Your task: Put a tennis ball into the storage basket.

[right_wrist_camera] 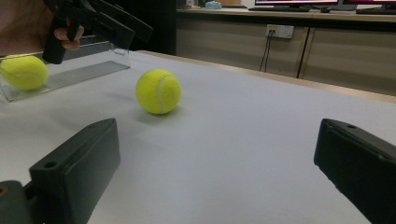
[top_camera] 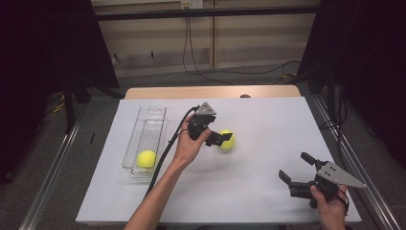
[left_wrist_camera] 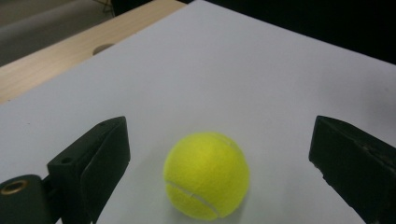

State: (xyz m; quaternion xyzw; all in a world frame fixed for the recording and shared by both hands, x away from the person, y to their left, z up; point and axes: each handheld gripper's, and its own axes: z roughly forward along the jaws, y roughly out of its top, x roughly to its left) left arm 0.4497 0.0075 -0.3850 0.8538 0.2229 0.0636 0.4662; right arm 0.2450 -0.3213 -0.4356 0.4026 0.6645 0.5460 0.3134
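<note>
Left tongs (top_camera: 221, 139), open, are straddling the loose fuzzy yellow tennis ball (left_wrist_camera: 206, 176), needing to squeeze next; right tongs (top_camera: 295, 167) are idling open.

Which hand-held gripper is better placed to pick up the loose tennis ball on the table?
Left. The left hand-held gripper has the tennis ball between its open jaws; the right hand-held gripper is far off.

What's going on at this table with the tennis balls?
A person works with a hand-held gripper in each hand. The left hand-held gripper reaches for a loose tennis ball on the white table; its jaws stand open on either side of the ball, apart from it. Another ball already lies in the clear tray. The right hand-held gripper waits open, holding nothing.
</note>
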